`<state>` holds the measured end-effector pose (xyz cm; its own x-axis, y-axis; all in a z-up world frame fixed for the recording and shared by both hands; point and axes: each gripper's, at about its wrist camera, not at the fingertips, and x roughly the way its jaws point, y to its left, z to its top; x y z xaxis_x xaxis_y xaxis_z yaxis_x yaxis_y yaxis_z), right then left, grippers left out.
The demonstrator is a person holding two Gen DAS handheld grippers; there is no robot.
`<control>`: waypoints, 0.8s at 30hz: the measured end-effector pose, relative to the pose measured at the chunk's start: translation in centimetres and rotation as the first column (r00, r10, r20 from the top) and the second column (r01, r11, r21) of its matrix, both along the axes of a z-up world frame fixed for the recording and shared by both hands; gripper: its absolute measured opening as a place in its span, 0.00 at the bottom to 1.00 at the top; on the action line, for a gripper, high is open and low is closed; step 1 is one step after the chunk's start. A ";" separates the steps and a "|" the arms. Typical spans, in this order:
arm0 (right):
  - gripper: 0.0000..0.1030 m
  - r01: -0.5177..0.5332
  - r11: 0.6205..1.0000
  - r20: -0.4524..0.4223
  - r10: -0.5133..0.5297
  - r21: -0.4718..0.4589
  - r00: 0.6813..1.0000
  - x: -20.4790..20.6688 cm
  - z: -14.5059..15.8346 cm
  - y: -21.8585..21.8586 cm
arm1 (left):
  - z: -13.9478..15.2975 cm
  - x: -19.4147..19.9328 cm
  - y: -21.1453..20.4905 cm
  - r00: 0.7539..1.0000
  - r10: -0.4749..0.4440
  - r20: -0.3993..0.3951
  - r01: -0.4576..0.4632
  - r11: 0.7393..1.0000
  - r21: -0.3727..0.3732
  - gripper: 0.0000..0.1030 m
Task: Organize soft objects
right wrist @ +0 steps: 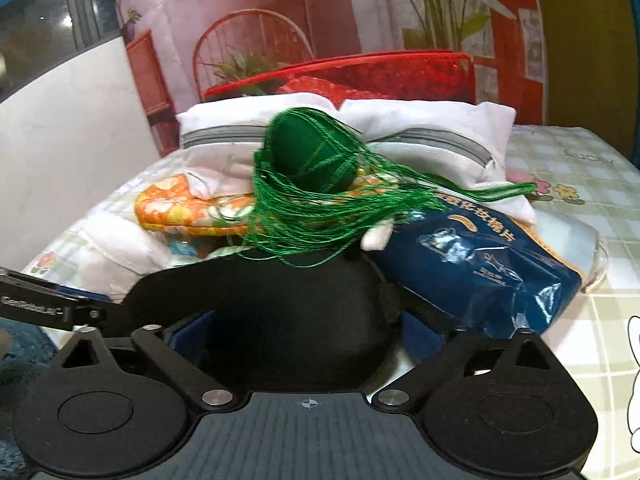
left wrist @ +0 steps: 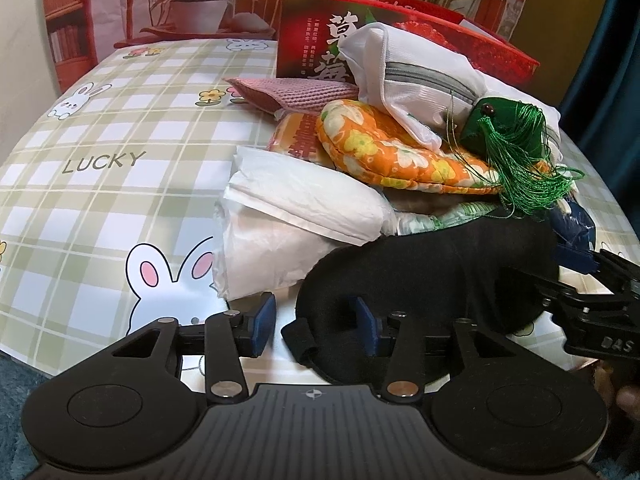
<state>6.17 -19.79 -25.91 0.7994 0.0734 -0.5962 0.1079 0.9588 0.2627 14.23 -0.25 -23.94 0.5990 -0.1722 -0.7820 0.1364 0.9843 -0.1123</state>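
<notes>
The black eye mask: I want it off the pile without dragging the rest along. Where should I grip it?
Grip the black eye mask at its near edge, coming from the front. That edge lies free on the table, while its far side is tucked under the green tassel and the blue packet.

The things are carried by a table covered with a green checked cloth (left wrist: 120,152) printed with rabbits and flowers. Directly on it are seen a red box (left wrist: 308,46), a pink knitted pad (left wrist: 296,94), white folded tissue (left wrist: 280,240), a black eye mask (left wrist: 432,276) and a blue packet (right wrist: 480,268).
</notes>
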 end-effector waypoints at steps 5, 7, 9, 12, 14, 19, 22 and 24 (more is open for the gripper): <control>0.79 0.007 1.000 0.087 -0.004 -0.029 0.996 -1.7 2.1 0.7 | 0.0 0.1 0.0 1.000 0.004 -0.001 -0.004 1.000 -0.003 0.46; 0.75 0.009 1.000 0.121 -0.007 -0.013 0.993 -2.4 2.9 0.6 | 0.0 0.1 0.0 1.000 0.005 -0.001 -0.005 1.000 -0.002 0.46; 0.69 -0.005 1.000 0.139 0.003 0.014 0.990 -2.8 3.3 0.3 | 0.0 0.1 0.0 1.000 0.004 -0.001 -0.004 1.000 -0.001 0.46; 0.52 0.004 1.000 0.134 -0.004 -0.003 0.991 -2.9 3.6 0.4 | 0.0 0.1 0.0 1.000 0.005 0.000 -0.005 1.000 -0.001 0.46; 0.39 0.017 1.000 0.123 -0.015 -0.017 0.992 -2.8 3.5 0.4 | 0.0 0.1 0.0 1.000 0.006 0.001 -0.006 1.000 -0.001 0.47; 0.27 0.037 0.999 0.080 -0.035 -0.019 0.996 -2.6 2.7 -0.1 | 0.0 0.0 0.0 1.000 0.000 0.002 0.000 1.000 -0.007 0.50; 0.26 0.027 0.999 0.058 -0.026 -0.023 0.998 -2.4 2.4 0.1 | 0.0 0.1 0.3 1.000 0.008 -0.001 -0.008 1.000 -0.028 0.53; 0.26 0.026 0.999 0.032 -0.025 -0.024 0.999 -2.1 2.0 0.1 | 0.0 0.1 0.4 1.000 0.008 -0.005 -0.008 0.999 -0.046 0.61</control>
